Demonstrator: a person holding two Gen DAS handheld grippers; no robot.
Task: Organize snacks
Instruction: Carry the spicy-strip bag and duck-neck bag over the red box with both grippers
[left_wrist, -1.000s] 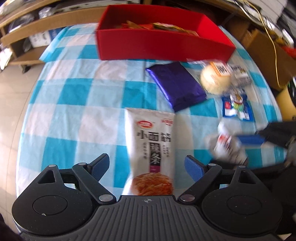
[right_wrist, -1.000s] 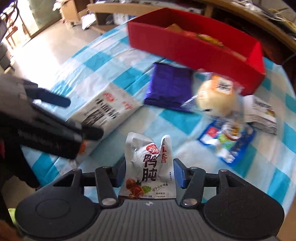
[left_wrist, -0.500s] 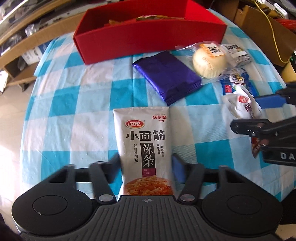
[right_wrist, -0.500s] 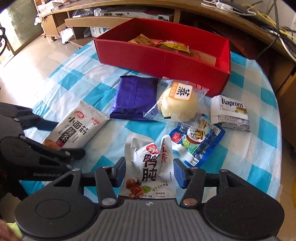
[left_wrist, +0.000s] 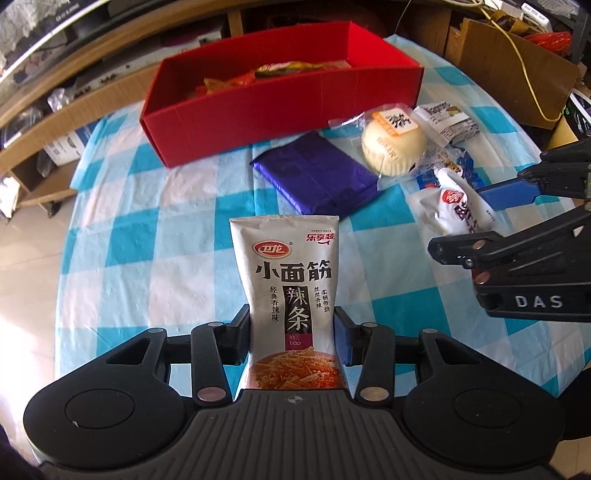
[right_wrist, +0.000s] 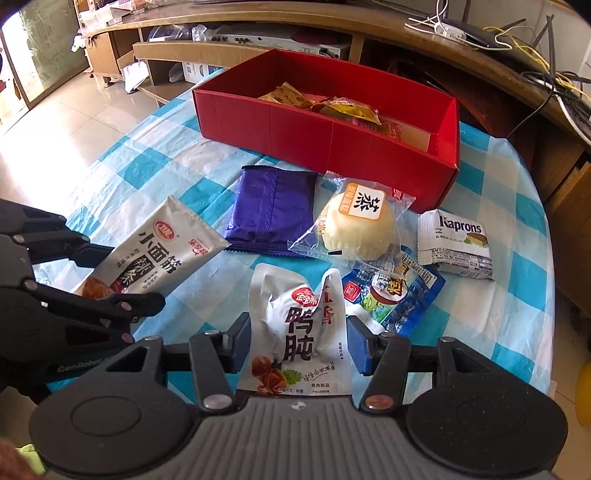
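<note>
Between the blue pads of the left gripper, seen from its own wrist, stands a grey spicy-strip packet. Its jaws are closing and the pads already press the packet's lower sides, pinching it into a waist. The packet's long axis runs straight away from the gripper toward the red box, which lies dead ahead across the checked tablecloth with only the purple packet a little right of that line. Whether the packet's bottom edge rests on the cloth or has lifted is hidden by the gripper body. At the right edge the other gripper is cut off, and the white pouch it holds shows only in part.

From the right wrist, the right gripper holds a crumpled white duck-gizzard pouch, its jaws partly closed and the pads against the pouch's two sides. The pouch stands lengthwise along the fingers. The box sits ahead and slightly right, so this hand looks the nearer to its open right end; the wrapped bun, a blue packet and a Kaprons wafer lie between. Several wrappers already lie in the box, though its near floor is hidden behind the front wall. The left gripper, at the left, is dark and mostly out of frame.
</note>
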